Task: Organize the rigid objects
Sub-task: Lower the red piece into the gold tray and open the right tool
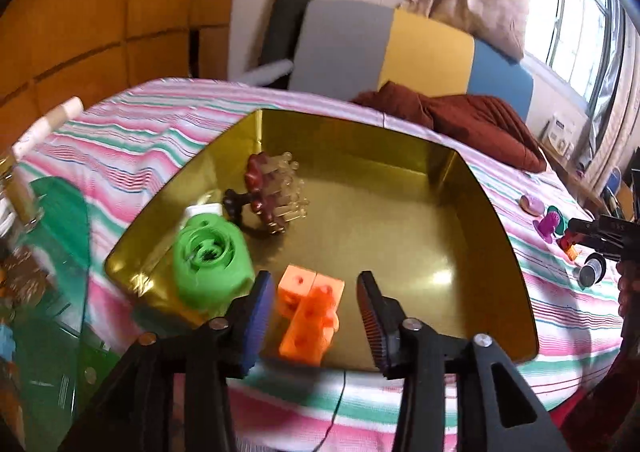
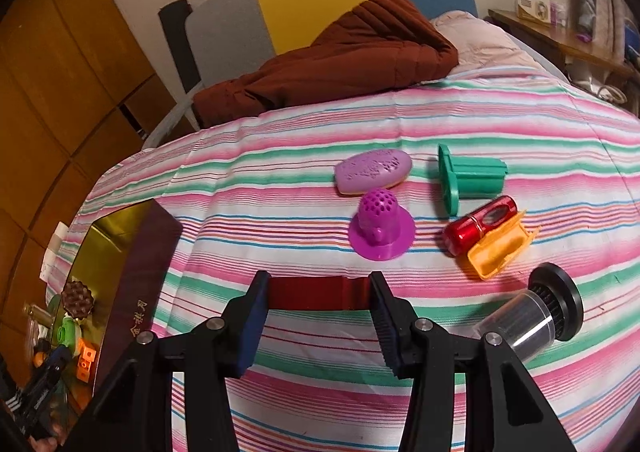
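Left gripper: the left gripper (image 1: 316, 318) hangs over the near edge of the gold metal tin (image 1: 472, 187), jaws parted and gripping nothing; the orange plastic block cluster (image 1: 310, 316) lies in the gap between them, and neither pad presses on it.
Right gripper: the right gripper (image 2: 320, 316) is clamped on a dark red flat plastic piece (image 2: 316, 293), one pad against each end, held above the striped bedcover (image 2: 280, 211).
Inside the tin: beside the orange cluster sits a bright green round plastic part (image 1: 208, 260); farther in, a dark maroon piece with clear pegs (image 1: 272, 187).
Right of the tin, on the cover: a purple perforated dome on a flat brim (image 2: 380, 228), a lilac oval embossed piece (image 2: 372, 169), a green flanged plastic cylinder (image 2: 468, 179), a shiny red capsule (image 2: 480, 223) touching an orange open plastic case (image 2: 496, 248), and a black flanged part with a clear cap (image 2: 536, 316).
Beyond the tin: a rust-brown quilted garment (image 2: 340, 63) at the head of the bed.
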